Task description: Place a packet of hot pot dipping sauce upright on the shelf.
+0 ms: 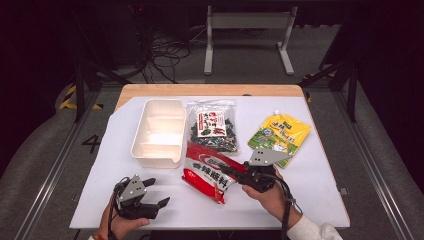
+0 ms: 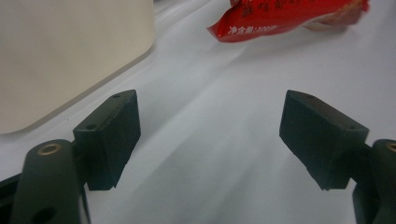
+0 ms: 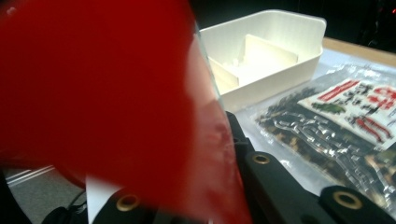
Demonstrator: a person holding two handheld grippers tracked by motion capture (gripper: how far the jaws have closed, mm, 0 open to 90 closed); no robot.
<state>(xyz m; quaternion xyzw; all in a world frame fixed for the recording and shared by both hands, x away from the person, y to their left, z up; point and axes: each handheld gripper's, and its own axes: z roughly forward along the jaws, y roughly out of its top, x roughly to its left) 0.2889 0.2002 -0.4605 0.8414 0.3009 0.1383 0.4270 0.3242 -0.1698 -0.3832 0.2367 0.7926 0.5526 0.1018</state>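
We see the right tongs (image 1: 231,171) clamped on the red packet's (image 1: 210,172) edge, lifting it off the surface (image 1: 310,190), probably toward the divided white tray (image 1: 157,132); the left tongs (image 1: 155,192) wait open nearby.

This looks like a lab or recording studio. A wooden table (image 1: 210,90) under a white sheet (image 1: 310,190) stands on grey carpet (image 1: 45,165) in a dark room, with loose cables (image 1: 162,55) on the floor, black stand legs (image 1: 87,75) and a white metal frame (image 1: 247,30) behind.
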